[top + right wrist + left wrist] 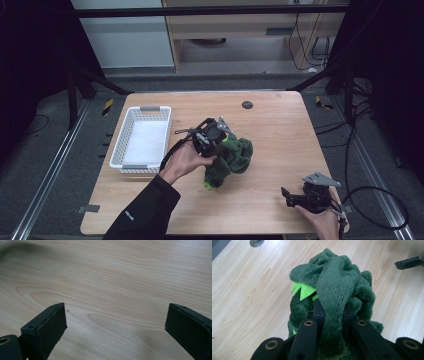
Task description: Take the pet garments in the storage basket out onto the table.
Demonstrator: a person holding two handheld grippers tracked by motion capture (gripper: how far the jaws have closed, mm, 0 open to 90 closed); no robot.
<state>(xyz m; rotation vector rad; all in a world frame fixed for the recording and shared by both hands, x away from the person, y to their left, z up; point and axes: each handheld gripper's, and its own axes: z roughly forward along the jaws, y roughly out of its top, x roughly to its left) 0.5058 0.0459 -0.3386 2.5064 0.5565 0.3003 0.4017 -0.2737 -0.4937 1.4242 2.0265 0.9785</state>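
left tool (331, 315) pinching green plush toy (337, 290) fold; right tool (115, 322) wide, well apart.

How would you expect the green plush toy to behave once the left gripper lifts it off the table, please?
The green plush toy will probably sag, since the left gripper pinches just one soft fold. Its fuzzy pile looks unlikely to slip. It seems light for its bulk.

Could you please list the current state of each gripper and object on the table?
Left gripper: shut on the dark green plush toy.
Right gripper: open, jaws wide apart over bare wood.
Dark green plush toy: crumpled, a fold pinched between the jaws.
White plastic mesh basket: upright, empty.
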